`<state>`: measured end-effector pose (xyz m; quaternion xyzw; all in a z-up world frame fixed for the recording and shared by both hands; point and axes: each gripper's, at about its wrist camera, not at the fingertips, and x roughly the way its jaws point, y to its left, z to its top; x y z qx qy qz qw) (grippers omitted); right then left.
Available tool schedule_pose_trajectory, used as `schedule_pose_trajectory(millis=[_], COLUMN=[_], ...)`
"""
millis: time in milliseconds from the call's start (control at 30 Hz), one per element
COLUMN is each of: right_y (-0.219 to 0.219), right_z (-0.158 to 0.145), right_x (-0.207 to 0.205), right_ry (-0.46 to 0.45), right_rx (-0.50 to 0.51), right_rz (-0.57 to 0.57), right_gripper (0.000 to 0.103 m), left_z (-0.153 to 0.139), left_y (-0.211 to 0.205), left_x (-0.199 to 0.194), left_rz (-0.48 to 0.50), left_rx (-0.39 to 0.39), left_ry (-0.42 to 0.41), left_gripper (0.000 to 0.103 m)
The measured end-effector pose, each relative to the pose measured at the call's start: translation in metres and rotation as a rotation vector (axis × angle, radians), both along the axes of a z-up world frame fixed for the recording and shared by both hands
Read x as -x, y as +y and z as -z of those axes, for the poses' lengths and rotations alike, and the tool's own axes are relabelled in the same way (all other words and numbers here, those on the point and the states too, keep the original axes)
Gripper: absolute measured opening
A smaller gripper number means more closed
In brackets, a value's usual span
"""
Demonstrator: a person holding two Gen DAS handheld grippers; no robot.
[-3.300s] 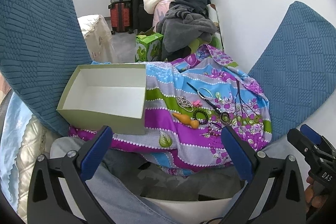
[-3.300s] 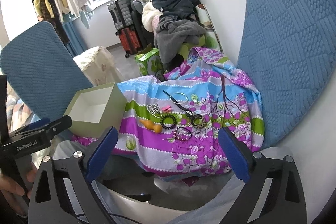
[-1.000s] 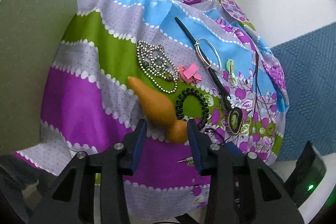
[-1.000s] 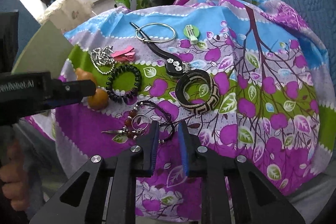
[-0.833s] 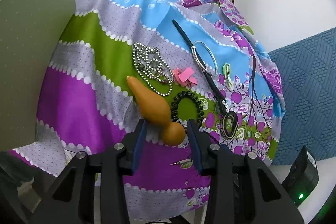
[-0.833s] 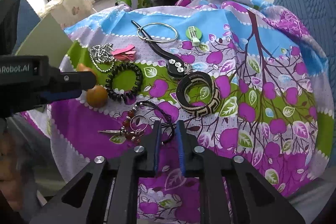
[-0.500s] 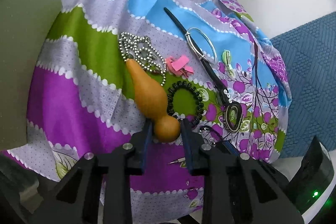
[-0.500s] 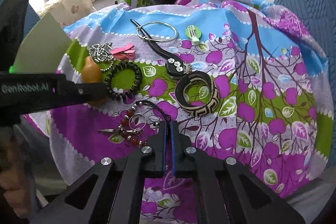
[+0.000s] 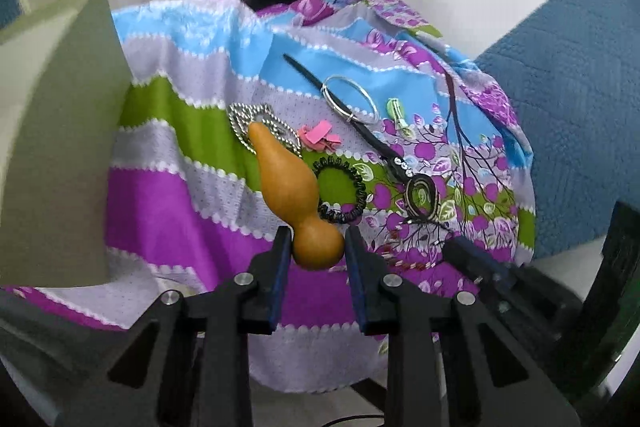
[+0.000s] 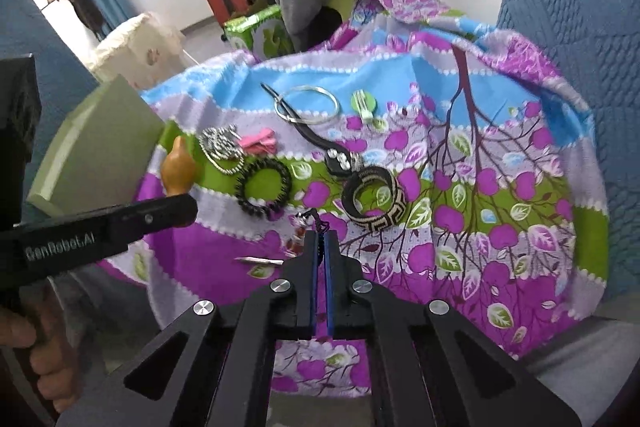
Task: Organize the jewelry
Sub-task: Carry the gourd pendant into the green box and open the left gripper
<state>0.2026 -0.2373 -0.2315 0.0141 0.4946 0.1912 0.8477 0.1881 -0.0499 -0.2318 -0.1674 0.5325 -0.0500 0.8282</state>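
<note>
Hand-held gripper (image 10: 172, 215) marked "GenRobot.AI"

To your left the green box (image 9: 60, 163) walls off the cloth (image 9: 168, 203); bare stripes (purple, green) beside it give passage.

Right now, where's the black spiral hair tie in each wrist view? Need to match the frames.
Left wrist: the black spiral hair tie lies centre frame, just right of the orange gourd, above the left gripper.
Right wrist: the hair tie lies left of centre, up and left of the right gripper.
Shared landmark: the silver bangle, farther back on the blue stripe in both views.
</note>
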Motion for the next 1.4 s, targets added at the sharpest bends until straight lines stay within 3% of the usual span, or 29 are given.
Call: schedule_pose_trajectory(millis=[500, 1067, 1233, 1400], right_y=[0.020, 0.104, 0.139, 0.173], right_z=[-0.075, -0.195, -0.209, -0.192], right_x=[0.016, 0.019, 0.018, 0.012], right_ry=[-0.090, -0.296, -0.322, -0.268], right_rx=[-0.067, -0.160, -0.185, -0.188], right_rz=[-0.009, -0.143, -0.206, -0.261], right_gripper=[0.000, 0.000, 0.001, 0.001], left_z=[-0.062, -0.169, -0.177, -0.156], left_y=[0.043, 0.123, 0.150, 0.175], left_x=[0.034, 0.055, 0.064, 0.064], left_rz=[-0.002, -0.094, -0.147, -0.186], left_rx=[-0.041, -0.130, -0.144, -0.140], left_ry=[-0.104, -0.326, -0.351, -0.322], left_gripper=[0.028, 0.028, 0.028, 0.028])
